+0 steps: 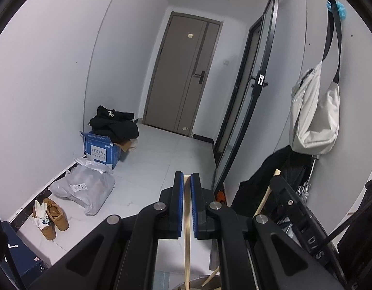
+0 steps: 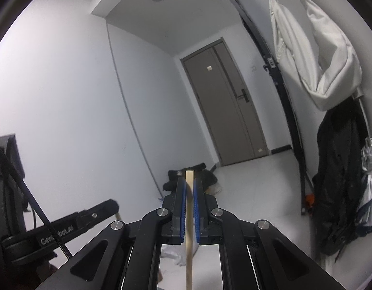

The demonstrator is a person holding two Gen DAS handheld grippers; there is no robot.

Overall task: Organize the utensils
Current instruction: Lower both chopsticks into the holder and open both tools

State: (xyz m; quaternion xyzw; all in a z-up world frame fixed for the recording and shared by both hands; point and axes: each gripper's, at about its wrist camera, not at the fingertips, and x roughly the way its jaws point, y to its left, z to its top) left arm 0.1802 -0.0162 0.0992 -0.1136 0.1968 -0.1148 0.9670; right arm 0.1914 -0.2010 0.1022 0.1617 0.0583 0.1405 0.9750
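A brown door (image 1: 183,72) closes the far end of a white-walled hallway with a pale tiled floor (image 1: 156,159). A black-framed glass door (image 1: 248,101) leans open on the right, and beyond it a pale bag (image 1: 314,111) hangs on the wall above dark clothing (image 1: 265,176). On the left of the floor sit a blue box (image 1: 101,151) with black clothes (image 1: 115,123) heaped on it, a grey plastic bag (image 1: 84,188), and a pair of tan shoes (image 1: 53,217).

The left gripper (image 1: 187,181) has its jaws closed on a wooden chopstick (image 1: 187,217) (blue pads pressing it from both sides), the stick running down toward a metal container (image 1: 198,284) at the bottom edge, where another stick (image 1: 211,276) leans. The right gripper (image 2: 190,183) likewise clamps a chopstick (image 2: 189,229), whose square end pokes out just past the jaw tips.
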